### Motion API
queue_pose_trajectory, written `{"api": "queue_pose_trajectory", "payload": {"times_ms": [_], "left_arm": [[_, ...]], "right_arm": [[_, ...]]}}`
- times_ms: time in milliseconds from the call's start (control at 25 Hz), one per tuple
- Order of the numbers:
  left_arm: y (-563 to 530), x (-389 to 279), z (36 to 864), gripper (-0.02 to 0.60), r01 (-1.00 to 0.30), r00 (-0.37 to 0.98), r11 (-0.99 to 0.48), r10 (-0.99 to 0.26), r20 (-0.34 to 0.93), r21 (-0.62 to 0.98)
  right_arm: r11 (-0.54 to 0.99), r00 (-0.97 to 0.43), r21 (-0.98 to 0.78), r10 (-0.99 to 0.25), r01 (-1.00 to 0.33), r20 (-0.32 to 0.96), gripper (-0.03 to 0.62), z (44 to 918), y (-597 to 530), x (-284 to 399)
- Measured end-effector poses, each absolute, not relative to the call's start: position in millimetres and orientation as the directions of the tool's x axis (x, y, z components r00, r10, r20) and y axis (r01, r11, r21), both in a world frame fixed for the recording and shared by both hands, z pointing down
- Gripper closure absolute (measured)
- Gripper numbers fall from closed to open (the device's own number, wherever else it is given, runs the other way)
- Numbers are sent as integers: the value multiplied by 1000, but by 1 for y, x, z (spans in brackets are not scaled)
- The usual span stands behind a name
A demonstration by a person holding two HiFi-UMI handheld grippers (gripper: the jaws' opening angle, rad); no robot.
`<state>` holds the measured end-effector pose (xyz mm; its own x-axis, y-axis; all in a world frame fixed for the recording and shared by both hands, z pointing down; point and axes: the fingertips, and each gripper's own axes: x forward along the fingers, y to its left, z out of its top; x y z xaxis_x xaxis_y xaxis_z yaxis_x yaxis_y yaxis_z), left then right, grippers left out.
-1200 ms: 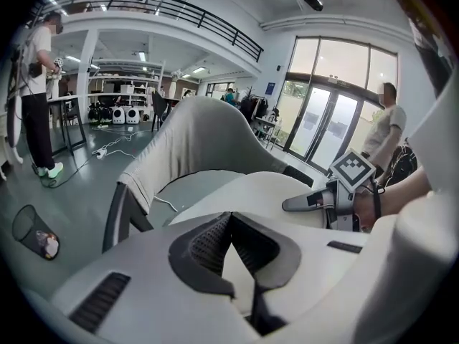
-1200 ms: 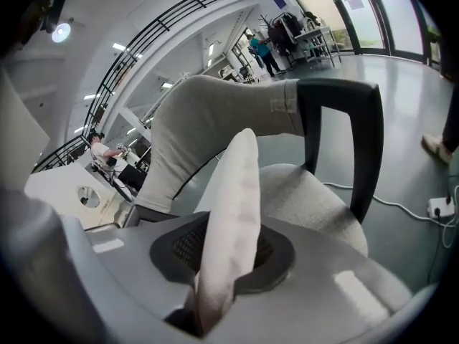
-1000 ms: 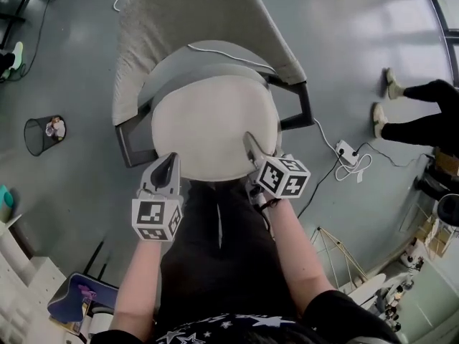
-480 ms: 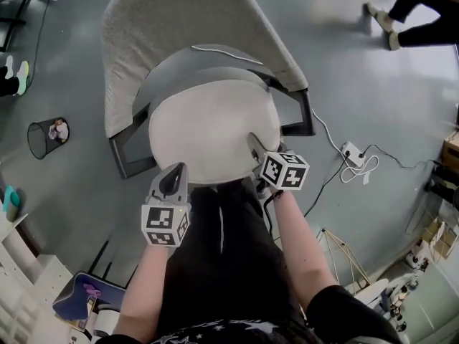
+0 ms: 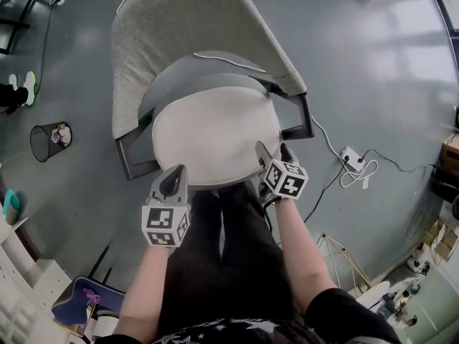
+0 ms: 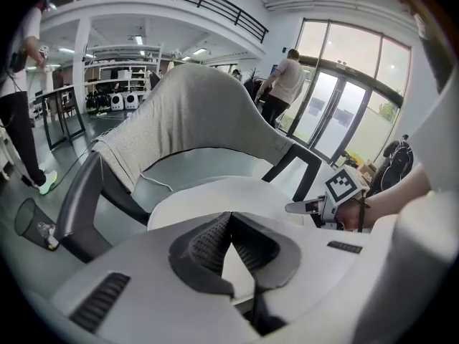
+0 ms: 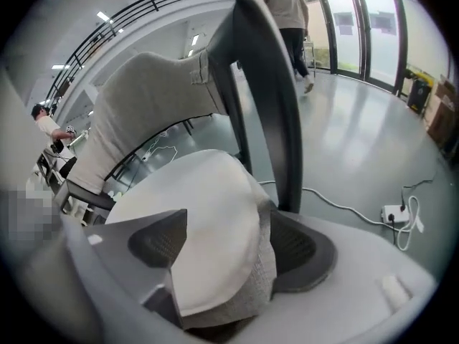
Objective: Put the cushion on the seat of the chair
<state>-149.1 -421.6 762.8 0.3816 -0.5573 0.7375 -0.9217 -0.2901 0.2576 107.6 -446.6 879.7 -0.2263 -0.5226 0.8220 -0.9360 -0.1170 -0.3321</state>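
On the seat of the chair [image 5: 188, 27] the round pale cushion [image 5: 215, 131] lies flat, filling the seat in front of the curved back, so the job looks all but done. What seems left is to let go and draw both tools away, perhaps after a small nudge to centre it.

The right gripper [image 5: 274, 155] has just been opening its jaws. They stand wide, with the cushion's front-right edge between them but no pad pressing on it. The left gripper [image 5: 174, 172] has its jaws closed tip to tip at the front-left edge, and I can't tell whether they nip any fabric.

The seat itself is covered, the person's legs hide the cushion's front rim, and the chair's legs are out of sight.
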Motion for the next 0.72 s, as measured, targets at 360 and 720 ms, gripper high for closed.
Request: {"api": "queue_pose_trajectory", "payload": {"times_ms": [360,720], "left_arm": [[-421,-157,712,572,-889,447,-375,-595,668,261],[-417,-153,629,572,-831,548,-489,-635,545,266]], "right_arm": [[-152,-124,-319,-703,-936,701,267,777,-436,105],[11,-227,-367,-804,-930,550,420,654,-427,33]]}}
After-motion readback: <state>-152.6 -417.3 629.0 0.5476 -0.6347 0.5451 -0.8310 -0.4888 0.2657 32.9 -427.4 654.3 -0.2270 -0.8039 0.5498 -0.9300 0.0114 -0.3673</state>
